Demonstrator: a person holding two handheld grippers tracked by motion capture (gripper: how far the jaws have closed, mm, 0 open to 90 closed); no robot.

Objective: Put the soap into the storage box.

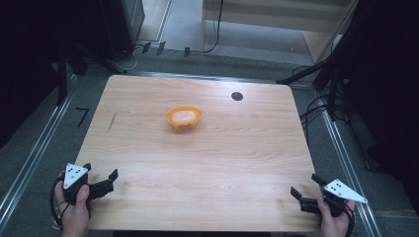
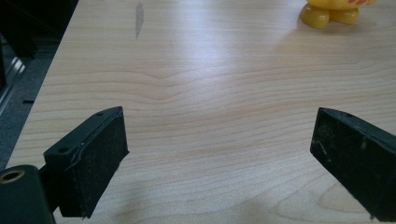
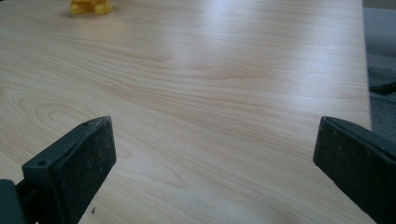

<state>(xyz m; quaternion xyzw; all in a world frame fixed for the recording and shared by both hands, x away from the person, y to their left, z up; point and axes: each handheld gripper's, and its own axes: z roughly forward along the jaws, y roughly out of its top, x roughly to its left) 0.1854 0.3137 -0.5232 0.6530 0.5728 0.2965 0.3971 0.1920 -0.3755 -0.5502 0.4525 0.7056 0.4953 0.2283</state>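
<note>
Wooden table point(image 1: 207, 163), pale grain, rounded corners, grey floor and black stands around it.

High view: one orange bowl point(image 1: 184, 118) sits just above the frame's centre, well apart from both your tools. A small black disc point(image 1: 237, 96) is set into the tabletop in the upper right. Your left gripper point(image 1: 101, 181) is at the lower left edge of the table, held in your left hand point(image 1: 74, 210), jaws spread. Your right gripper point(image 1: 304, 190) is at the lower right, in your right hand point(image 1: 333, 222), jaws likewise apart.

Left gripper view: jaws wide, bare wood between them; the bowl's yellow feet point(image 2: 329, 14) at upper right; a grey smear point(image 2: 138, 18) at upper left.

Right gripper view: jaws wide, holding nothing; bowl point(image 3: 91, 6) at upper left.
</note>
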